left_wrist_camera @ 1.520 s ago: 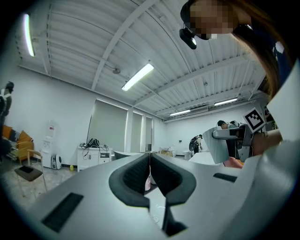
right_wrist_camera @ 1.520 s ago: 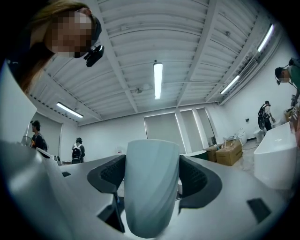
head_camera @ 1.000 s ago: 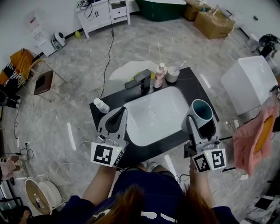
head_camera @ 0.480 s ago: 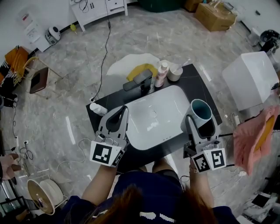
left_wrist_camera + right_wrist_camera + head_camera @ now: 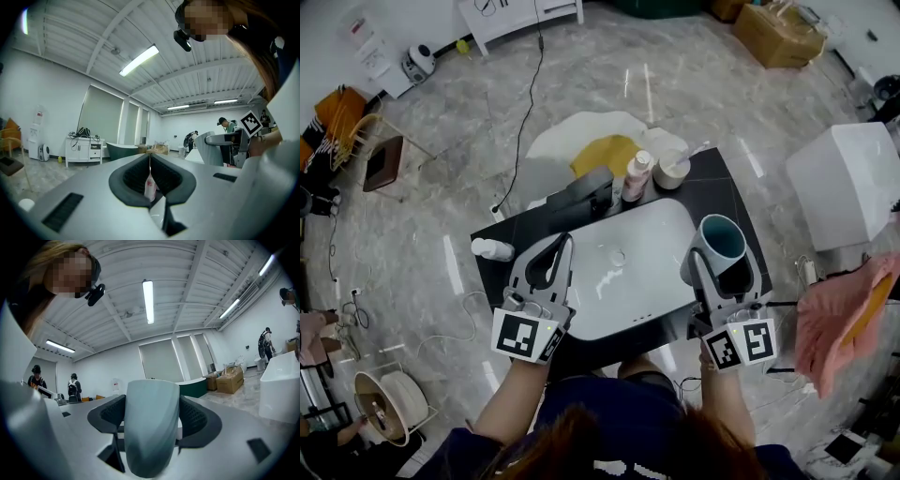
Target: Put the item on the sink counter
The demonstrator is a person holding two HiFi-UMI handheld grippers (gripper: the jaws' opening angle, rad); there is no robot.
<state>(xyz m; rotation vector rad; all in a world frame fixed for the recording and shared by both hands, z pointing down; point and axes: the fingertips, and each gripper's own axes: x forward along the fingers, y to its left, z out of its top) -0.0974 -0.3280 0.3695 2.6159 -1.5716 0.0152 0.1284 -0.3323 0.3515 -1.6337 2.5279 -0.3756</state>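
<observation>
Teal-lined cup sits clamped in the right hand-held gripper, held over the desk's right edge and, as far as I can judge, not yet set down. That is the whole job left. Bare black top lies along that edge beside the basin; a bottle and bowl crowd the far edge. The left hand-held gripper is clenched and empty.

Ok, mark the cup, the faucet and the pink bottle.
cup (image 5: 724, 240): head view, on its teal inside.
faucet (image 5: 581, 193): head view, on top of the black spout.
pink bottle (image 5: 634, 181): head view, on its body.
</observation>
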